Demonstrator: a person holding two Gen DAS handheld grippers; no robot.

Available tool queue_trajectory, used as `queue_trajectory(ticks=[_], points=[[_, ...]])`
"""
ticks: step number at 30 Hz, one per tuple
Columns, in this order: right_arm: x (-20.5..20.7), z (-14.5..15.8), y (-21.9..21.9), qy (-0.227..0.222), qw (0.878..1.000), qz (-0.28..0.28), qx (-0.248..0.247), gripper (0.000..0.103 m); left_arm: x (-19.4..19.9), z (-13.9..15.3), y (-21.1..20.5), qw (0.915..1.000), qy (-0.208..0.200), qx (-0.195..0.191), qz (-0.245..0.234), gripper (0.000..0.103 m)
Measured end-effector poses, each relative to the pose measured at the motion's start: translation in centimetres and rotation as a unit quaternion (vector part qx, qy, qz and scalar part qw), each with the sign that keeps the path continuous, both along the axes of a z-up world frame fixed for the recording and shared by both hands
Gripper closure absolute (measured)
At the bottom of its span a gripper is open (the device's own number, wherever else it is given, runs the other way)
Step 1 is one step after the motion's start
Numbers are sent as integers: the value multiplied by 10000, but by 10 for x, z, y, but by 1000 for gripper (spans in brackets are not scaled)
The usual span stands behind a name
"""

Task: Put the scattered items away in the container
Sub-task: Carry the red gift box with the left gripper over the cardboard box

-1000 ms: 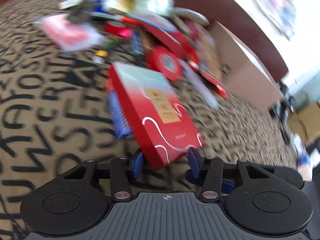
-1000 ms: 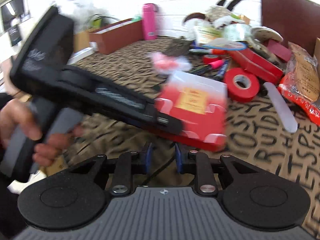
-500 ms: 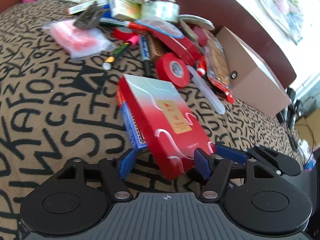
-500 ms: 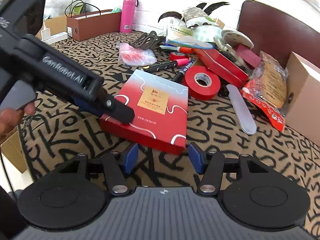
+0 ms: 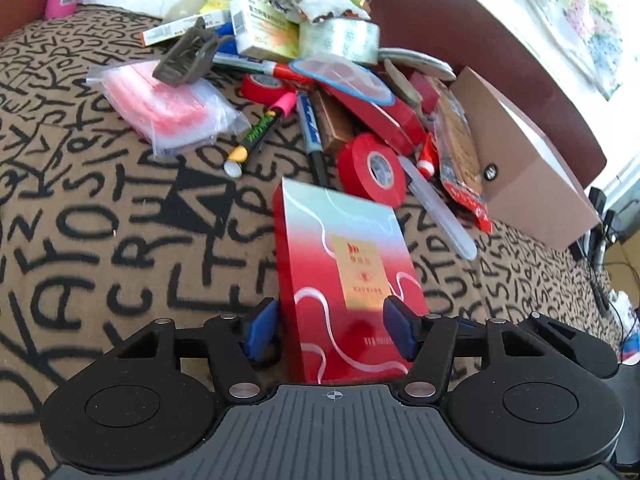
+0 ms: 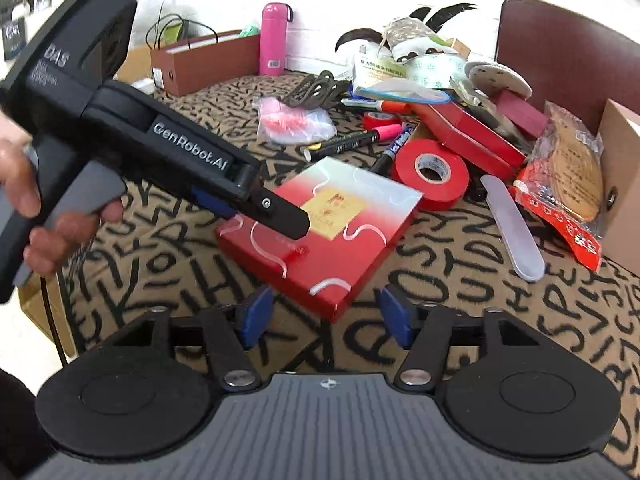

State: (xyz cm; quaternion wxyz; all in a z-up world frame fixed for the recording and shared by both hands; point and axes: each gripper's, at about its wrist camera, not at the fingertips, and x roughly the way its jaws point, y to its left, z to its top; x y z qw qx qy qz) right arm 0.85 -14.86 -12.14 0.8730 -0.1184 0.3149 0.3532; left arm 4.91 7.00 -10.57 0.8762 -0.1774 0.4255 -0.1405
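Observation:
A flat red box (image 5: 344, 248) with white swirls and a gold label lies on the letter-patterned cloth. My left gripper (image 5: 330, 318) hovers open over its near end, with the blue pads above the box's two long edges and not pressing on it. From the right wrist, one of its fingers (image 6: 280, 216) reaches across the top of the red box (image 6: 340, 248). My right gripper (image 6: 326, 316) is opening, and the box's near corner sits just ahead of its pads, untouched. An open cardboard box (image 5: 520, 184) stands at the right.
Behind the box lie a red tape roll (image 5: 372, 168), markers (image 5: 260, 132), a bag of pink things (image 5: 168, 108), a grey flat stick (image 5: 440, 216) and a snack bag (image 5: 460, 152). A pink bottle (image 6: 274, 36) and a brown box (image 6: 200, 60) stand at the back. A hand (image 6: 24, 184) holds the left gripper.
The right gripper's jaws have gone from nearly shut to wide apart. The left gripper's jaws widened and it shifted, from the box's corner to over its whole near end.

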Motion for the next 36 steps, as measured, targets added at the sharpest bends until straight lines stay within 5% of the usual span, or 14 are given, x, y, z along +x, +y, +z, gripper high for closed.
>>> queue_trajectory(ticks=[10,17,23,32,36], points=[[30,-13,20,87,9987,482,-126,23,19,1,-16,9982,-195,532,-204,32],[15,13,18,-495,9978,422,-104,24,6,41,-17,9966,-724,385,-111,32],[4,45,-9,-852,9960,257,107,24,-1,61,-41,9947,-897,140,-491,30],[-19,16,-76,-99,9987,-445,-247,24,2,-3,-112,9917,39,-34,-1287,33],[-13,0,-89,319,9959,-796,-302,24,3,-6,-116,9907,-20,163,-1353,33]])
